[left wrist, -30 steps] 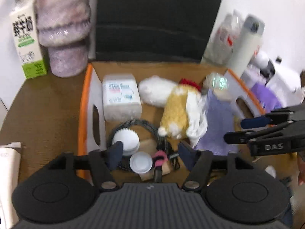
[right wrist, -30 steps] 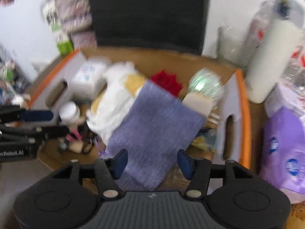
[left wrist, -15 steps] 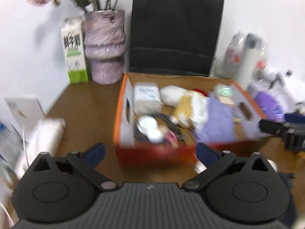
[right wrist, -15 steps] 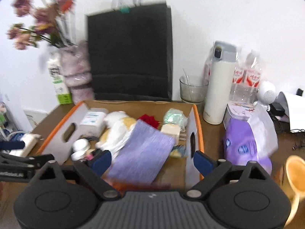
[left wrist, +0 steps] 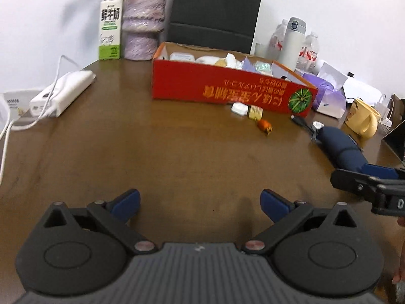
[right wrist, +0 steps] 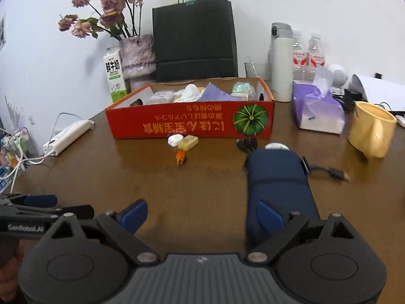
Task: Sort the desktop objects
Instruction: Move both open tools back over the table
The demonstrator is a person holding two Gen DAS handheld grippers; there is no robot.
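Navy pouch (right wrist: 278, 177) beside right fingers (right wrist: 269, 219) | both fingers spread, empty

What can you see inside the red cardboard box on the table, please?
Over the red cardboard box's rim show a white packet, crumpled white material, a purple cloth and a shiny greenish wrapped item. The front wall hides whatever lies lower down.

Evenly and brightly lit from above, with soft shadows on the wall (right wrist: 303, 5) and a dull sheen on the table (left wrist: 177, 147). Strong fisheye bending and dark corners at the edges. Mostly sharp; slight blur on the cable (right wrist: 334, 171) and far clutter.
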